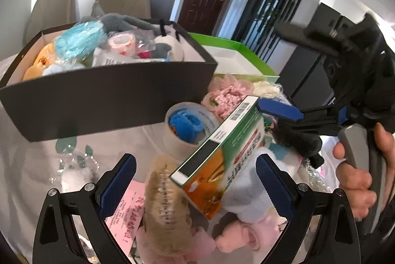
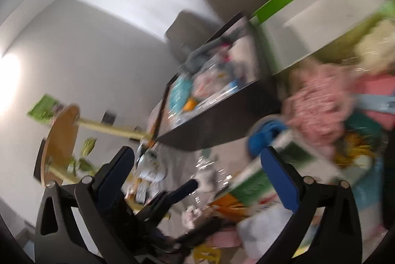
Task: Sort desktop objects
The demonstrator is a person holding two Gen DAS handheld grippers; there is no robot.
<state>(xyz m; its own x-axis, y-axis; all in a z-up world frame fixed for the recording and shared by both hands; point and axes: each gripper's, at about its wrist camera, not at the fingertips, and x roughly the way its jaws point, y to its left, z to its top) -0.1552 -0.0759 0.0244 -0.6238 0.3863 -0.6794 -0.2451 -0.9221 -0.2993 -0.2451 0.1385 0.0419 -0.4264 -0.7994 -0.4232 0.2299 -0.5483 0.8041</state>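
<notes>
The green carton [image 1: 222,152] lies tilted on the pile of soft toys on the tabletop, just in front of the tape roll [image 1: 190,125]. Our left gripper [image 1: 195,187] hangs over it, fingers wide and empty; the right gripper [image 2: 197,177], blurred, is likewise spread and holds nothing. We judge this the reach: next, close on the carton and carry it to the black box [image 1: 111,93].
</notes>
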